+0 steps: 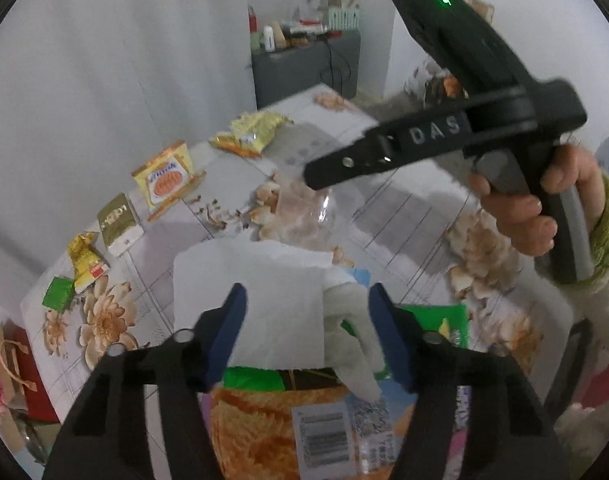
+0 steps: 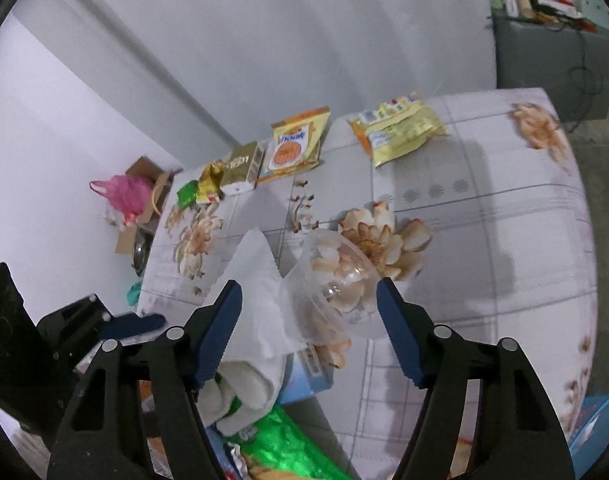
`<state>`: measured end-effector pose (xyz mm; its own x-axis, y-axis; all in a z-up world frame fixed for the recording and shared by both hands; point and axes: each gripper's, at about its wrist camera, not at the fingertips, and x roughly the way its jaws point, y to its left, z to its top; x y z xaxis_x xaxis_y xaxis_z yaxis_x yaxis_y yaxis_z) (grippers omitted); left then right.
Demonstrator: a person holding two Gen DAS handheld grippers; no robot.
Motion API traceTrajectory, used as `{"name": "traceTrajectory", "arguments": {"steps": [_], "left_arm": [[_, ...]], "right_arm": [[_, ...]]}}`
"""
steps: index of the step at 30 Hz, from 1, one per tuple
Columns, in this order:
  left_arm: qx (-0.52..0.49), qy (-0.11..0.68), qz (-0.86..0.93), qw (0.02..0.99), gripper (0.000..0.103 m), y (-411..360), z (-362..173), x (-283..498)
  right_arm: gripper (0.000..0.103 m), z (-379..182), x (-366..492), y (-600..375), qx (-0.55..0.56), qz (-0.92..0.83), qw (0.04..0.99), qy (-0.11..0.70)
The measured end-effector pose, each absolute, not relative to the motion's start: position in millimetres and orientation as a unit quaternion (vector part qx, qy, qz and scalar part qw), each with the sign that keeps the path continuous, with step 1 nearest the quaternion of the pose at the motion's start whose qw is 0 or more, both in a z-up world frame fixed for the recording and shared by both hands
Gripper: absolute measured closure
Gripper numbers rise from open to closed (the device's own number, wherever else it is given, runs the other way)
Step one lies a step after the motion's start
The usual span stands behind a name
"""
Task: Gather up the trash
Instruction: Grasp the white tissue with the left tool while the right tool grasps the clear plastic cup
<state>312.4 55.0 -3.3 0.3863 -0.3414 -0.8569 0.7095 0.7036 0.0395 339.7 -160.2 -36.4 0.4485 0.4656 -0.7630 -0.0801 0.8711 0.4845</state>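
Note:
Trash lies on a floral-cloth table (image 1: 404,216). A white paper napkin (image 1: 260,300) lies crumpled over a green and orange snack bag (image 1: 264,412). My left gripper (image 1: 308,328) is open, its blue fingers either side of the napkin. A clear plastic cup (image 2: 336,284) lies on its side next to the napkin (image 2: 256,300). My right gripper (image 2: 308,328) is open and empty, hovering over the cup and napkin; it shows side-on in the left wrist view (image 1: 324,172). Wrappers lie along the far edge: yellow bag (image 2: 396,128), orange biscuit pack (image 2: 292,148), gold box (image 2: 240,168).
A green packet (image 1: 58,292) and yellow wrapper (image 1: 86,260) lie at the table's left end. Small crumbs (image 2: 302,208) are scattered mid-table. A grey cabinet (image 1: 304,68) with bottles stands behind. A cardboard box with a pink bag (image 2: 132,192) sits on the floor.

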Motion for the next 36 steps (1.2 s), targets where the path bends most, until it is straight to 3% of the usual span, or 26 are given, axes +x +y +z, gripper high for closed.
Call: {"name": "traceTrajectory", "arguments": {"steps": [7, 11, 17, 27, 36], "left_arm": [[0.232, 0.475, -0.3, 0.794, 0.069, 50, -24, 327], [0.229, 0.477, -0.297, 0.795, 0.084, 52, -24, 329], [0.212, 0.479, -0.297, 0.798, 0.097, 55, -22, 331], [0.157, 0.462, -0.276, 0.828, 0.102, 76, -5, 341], [0.119, 0.421, -0.243, 0.866, 0.102, 102, 46, 333]], "right_arm": [[0.054, -50, 350, -152, 0.185, 0.172, 0.816, 0.519], [0.073, -52, 350, -152, 0.194, 0.179, 0.812, 0.521], [0.098, -50, 345, -154, 0.206, 0.188, 0.81, 0.515], [0.099, -38, 336, -171, 0.245, 0.177, 0.817, 0.49], [0.099, 12, 296, -199, 0.267, 0.167, 0.844, 0.434]]}}
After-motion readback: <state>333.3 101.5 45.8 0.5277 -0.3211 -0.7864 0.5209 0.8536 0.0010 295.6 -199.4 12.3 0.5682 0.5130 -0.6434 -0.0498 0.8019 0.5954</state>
